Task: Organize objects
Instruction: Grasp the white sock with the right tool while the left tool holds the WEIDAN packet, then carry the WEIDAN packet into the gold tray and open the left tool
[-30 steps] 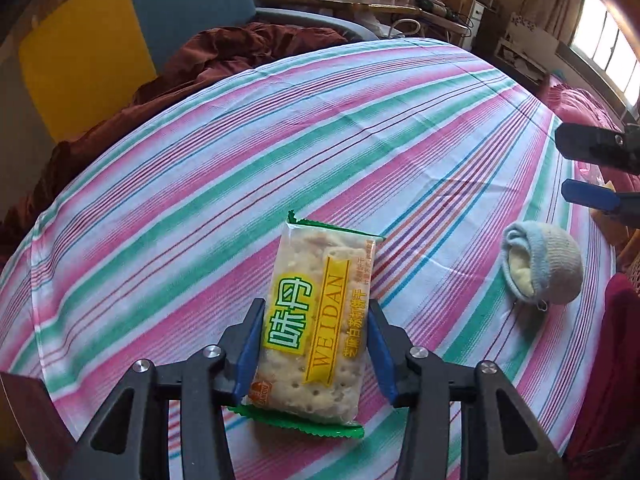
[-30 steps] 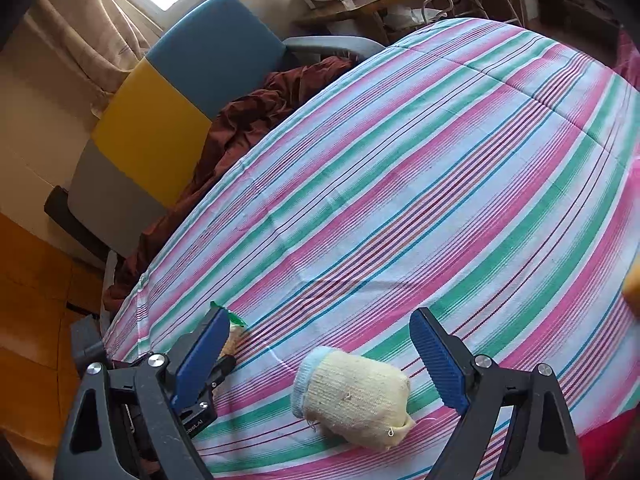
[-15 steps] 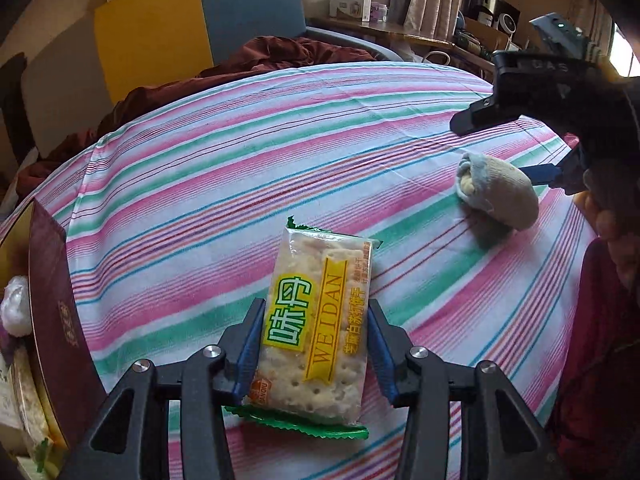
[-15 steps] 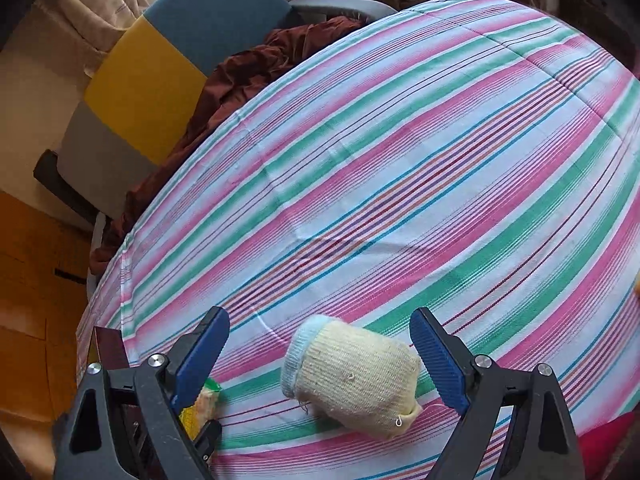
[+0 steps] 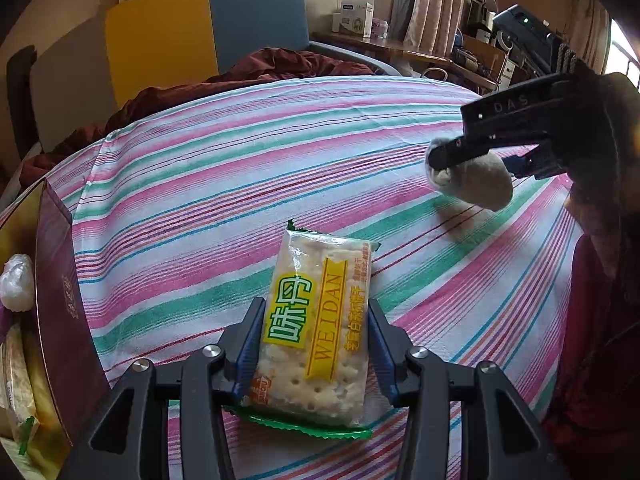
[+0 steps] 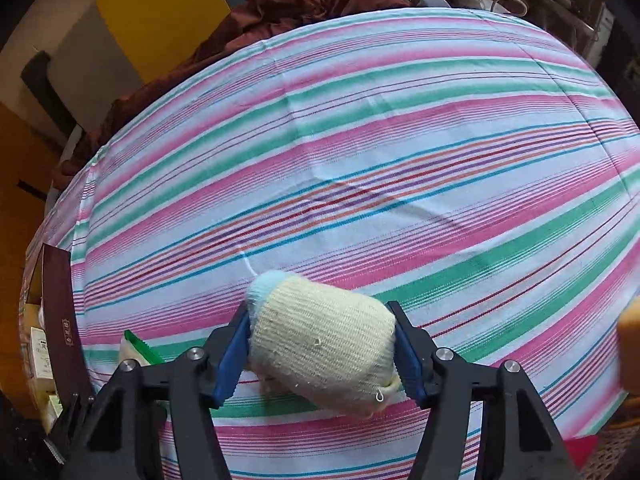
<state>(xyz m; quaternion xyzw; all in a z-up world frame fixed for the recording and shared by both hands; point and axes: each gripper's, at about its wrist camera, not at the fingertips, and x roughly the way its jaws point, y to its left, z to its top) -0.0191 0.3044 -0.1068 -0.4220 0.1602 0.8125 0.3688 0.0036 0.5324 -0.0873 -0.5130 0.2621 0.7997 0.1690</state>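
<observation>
Both tools share one build: black angular frames with triangular cut-outs, round silver screws on each arm, and ribbed blue pads lining the inner faces of the fingers. The left gripper [image 5: 316,344] and the right gripper [image 6: 322,350] look identical from their own cameras. From the left wrist view, the right one's black body carries pale "DAS" lettering, with a small green light above it.
</observation>
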